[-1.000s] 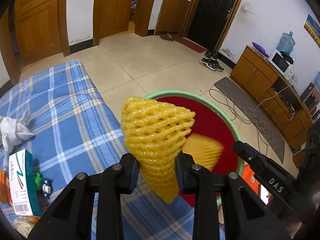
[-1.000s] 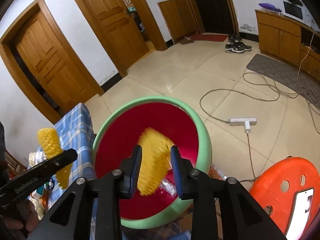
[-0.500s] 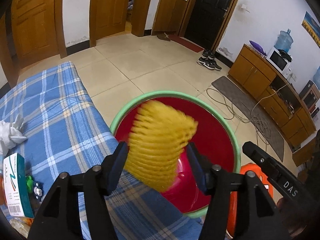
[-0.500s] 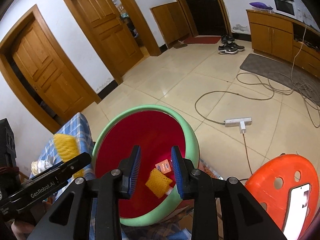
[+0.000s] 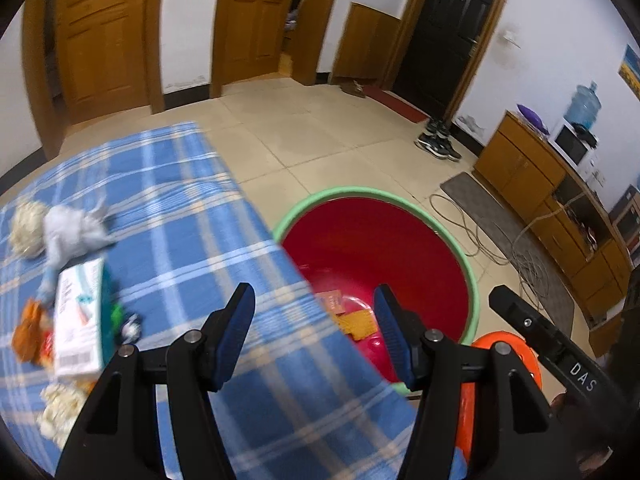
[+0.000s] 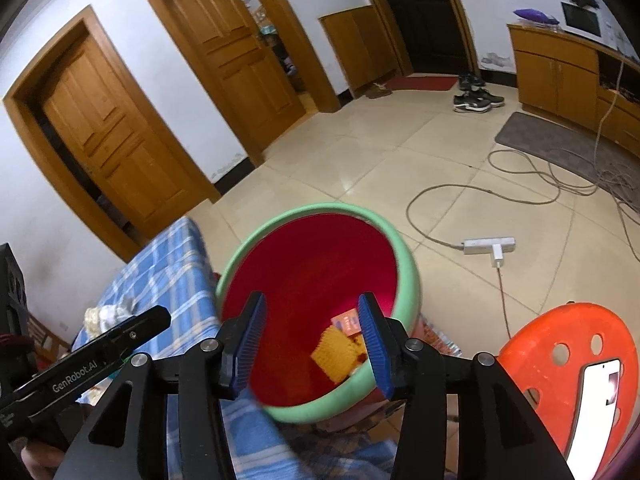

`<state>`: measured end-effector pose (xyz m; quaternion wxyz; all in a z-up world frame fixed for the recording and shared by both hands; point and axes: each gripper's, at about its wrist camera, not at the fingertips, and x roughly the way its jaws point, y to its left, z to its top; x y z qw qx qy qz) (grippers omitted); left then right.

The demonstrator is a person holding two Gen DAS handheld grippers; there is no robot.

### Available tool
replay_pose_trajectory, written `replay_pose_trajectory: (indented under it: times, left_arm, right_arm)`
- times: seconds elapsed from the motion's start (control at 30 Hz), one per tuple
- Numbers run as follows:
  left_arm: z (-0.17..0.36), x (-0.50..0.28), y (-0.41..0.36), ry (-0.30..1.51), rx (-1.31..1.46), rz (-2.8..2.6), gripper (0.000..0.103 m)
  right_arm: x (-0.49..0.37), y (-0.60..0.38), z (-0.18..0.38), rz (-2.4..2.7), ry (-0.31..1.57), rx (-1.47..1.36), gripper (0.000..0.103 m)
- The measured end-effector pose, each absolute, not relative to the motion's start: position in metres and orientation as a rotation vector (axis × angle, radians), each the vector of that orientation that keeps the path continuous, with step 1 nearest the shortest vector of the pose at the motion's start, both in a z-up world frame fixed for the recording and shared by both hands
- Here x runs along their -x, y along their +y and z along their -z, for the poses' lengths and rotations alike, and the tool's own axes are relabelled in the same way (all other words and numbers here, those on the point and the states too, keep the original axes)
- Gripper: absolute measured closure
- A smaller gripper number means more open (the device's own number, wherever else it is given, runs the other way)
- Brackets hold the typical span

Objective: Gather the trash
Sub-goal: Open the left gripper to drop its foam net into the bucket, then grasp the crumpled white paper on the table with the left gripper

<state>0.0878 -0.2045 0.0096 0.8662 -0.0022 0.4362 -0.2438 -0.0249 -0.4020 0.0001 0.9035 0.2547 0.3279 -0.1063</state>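
Note:
A red basin with a green rim (image 5: 472,280) (image 6: 410,276) stands on the floor beside the bed. Yellow foam nets (image 5: 358,322) (image 6: 338,350) and an orange wrapper (image 5: 332,302) (image 6: 348,320) lie in its bottom. My left gripper (image 5: 314,322) is open and empty over the bed edge by the basin. My right gripper (image 6: 310,334) is open and empty above the basin. More trash lies on the blue plaid bed (image 5: 180,216): a white-green box (image 5: 78,314), an orange scrap (image 5: 28,330), white foam (image 5: 56,412), a white glove (image 5: 68,232).
An orange plastic stool (image 6: 560,364) (image 5: 506,344) holding a phone (image 6: 592,404) stands right of the basin. A power strip (image 6: 488,246) and cables (image 6: 520,196) lie on the tiled floor. Wooden cabinets (image 5: 532,176) line the right wall.
Both grippers opened and dropped their yellow foam nets into the basin. The left gripper swung left over the bed; the right jaws spread wider.

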Motion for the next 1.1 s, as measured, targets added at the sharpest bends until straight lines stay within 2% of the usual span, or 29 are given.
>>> replay_pose_trajectory:
  times: [0.6,1.1]
  left_arm:
    - [-0.009,-0.06,-0.084,0.887,0.049,0.259,0.041]
    - [0.036,-0.061,-0.027,0.969,0.11,0.136,0.041]
  right_arm:
    - [0.026,-0.346,-0.011,0.107,0.709,-0.465,0.047]
    - [0.015,-0.307,-0.01,0.025,0.76,-0.401,0.045]
